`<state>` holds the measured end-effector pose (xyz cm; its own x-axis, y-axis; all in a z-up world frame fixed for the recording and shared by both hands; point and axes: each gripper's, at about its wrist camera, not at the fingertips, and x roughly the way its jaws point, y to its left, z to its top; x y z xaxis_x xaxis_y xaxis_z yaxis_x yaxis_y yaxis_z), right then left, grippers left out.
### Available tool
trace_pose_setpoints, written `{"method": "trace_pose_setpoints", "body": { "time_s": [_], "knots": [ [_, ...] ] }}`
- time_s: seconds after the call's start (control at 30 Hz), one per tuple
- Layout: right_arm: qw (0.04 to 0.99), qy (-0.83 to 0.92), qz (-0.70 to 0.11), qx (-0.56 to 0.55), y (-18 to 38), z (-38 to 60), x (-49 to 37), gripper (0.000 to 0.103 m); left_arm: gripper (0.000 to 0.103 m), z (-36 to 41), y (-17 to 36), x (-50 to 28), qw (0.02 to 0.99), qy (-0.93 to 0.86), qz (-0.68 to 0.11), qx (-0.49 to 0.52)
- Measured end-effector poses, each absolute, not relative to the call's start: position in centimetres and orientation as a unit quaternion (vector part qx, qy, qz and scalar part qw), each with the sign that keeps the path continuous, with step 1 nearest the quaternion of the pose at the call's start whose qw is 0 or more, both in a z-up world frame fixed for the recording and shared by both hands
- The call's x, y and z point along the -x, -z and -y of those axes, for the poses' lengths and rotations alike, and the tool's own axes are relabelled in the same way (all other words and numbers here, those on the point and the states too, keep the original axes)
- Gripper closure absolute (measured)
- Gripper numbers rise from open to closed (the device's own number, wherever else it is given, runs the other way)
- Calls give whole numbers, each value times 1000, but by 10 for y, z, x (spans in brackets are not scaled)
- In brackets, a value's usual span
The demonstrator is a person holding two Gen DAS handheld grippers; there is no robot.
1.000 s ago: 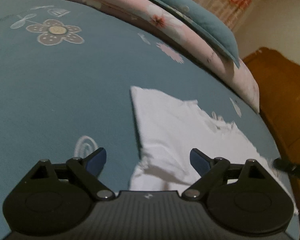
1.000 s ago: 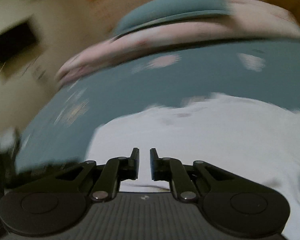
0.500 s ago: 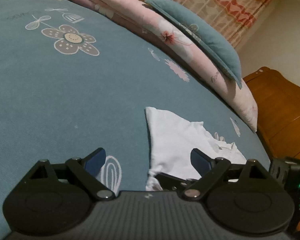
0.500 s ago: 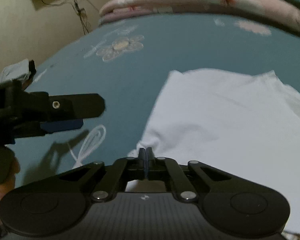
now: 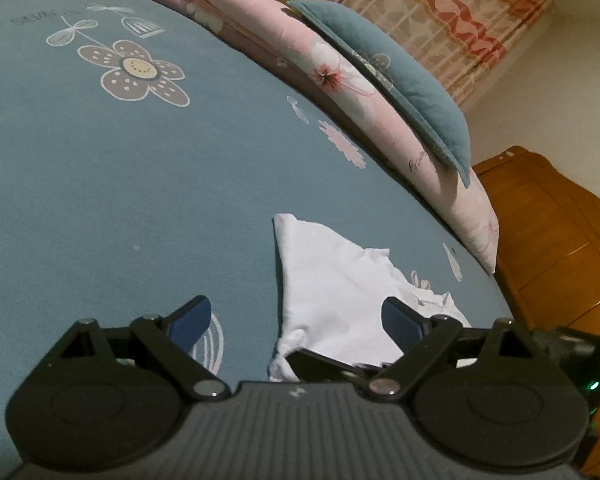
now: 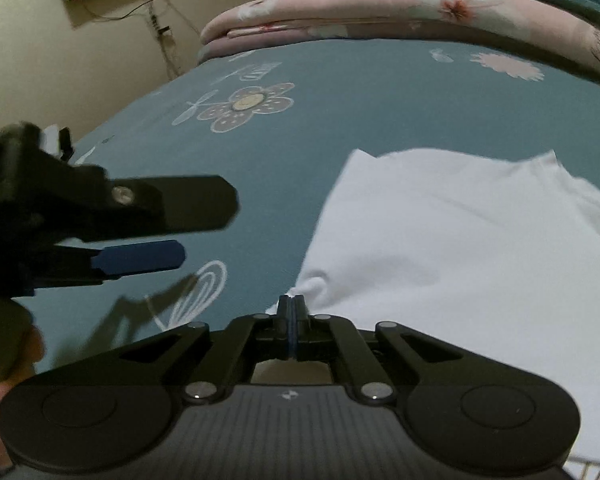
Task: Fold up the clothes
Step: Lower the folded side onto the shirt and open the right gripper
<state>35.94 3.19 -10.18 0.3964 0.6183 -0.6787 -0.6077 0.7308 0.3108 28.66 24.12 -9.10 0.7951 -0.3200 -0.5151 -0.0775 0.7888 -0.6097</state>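
The white garment lies on the blue bedsheet, filling the right half of the right wrist view, where a second ago it spread across the lower centre. The right gripper, then slightly parted, is now clenched at the garment's near corner, though fabric between the pads cannot be confirmed. The left gripper stands released as before, its fingers straddling the garment's lower left edge in the lower centre of its view

Matte black left gripper — blue pads, silver pivot screws, ribbed housing.
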Motion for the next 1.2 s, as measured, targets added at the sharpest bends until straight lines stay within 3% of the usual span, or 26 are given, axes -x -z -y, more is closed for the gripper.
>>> {"method": "trace_pose_setpoints", "body": {
  "time_s": [0.27, 0.43, 0.53, 0.7, 1.03, 1.07, 1.2],
  "knots": [
    [856, -297, -421, -32, 71, 62, -380, 96, 11, -176, 81, -292, 927, 152, -282, 194],
    [863, -289, -414, -14, 60, 82, -391, 96, 11, -153, 100, -313, 901, 184, -335, 207],
    [863, -313, -396, 4, 49, 68, -404, 94, 12, -159, 114, -317, 885, 170, -370, 226],
    [834, -395, -381, 56, 43, 14, -430, 94, 11, -177, 121, -313, 867, 184, -362, 288],
    [782, -447, -408, 150, 89, -66, -476, 95, 11, -175, 120, -308, 870, 196, -365, 268],
    [794, -433, -400, 150, 94, -65, -481, 99, 11, -175, 120, -307, 870, 197, -366, 267],
    [822, -411, -385, 84, 97, -49, -496, 96, 11, -173, 118, -307, 872, 199, -367, 257]
  ]
}}
